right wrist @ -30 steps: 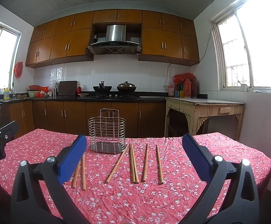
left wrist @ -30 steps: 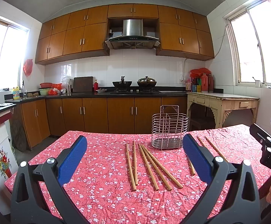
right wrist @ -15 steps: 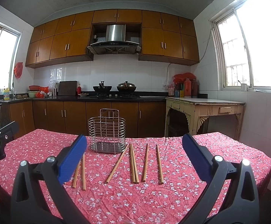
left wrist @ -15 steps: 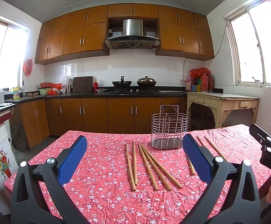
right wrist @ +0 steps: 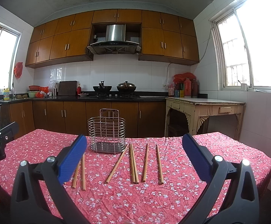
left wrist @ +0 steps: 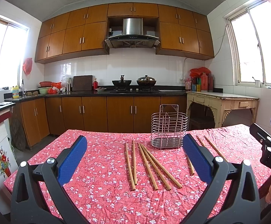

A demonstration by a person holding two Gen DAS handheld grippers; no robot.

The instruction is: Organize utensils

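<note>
Hovering released, left tool (left wrist: pixel 134 155) and right tool (right wrist: pixel 134 154) face thin light-brown wooden chopsticks (right wrist: pixel 133 164) lying loose on the red floral-clothed worktop (right wrist: pixel 201 149), at 6 o'clock of the empty wire utensil basket (right wrist: pixel 106 130); light, stiff, roll-prone, best pinched mid-shaft.

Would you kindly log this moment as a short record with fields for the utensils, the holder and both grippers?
utensils: wooden chopsticks, lying loose on the red floral tablecloth
holder: wire rack, upright, nothing in it
left gripper: jaws open, holding nothing, above the cloth
right gripper: jaws open, holding nothing, above the cloth
task state: no chopstick in the rack yet
</note>
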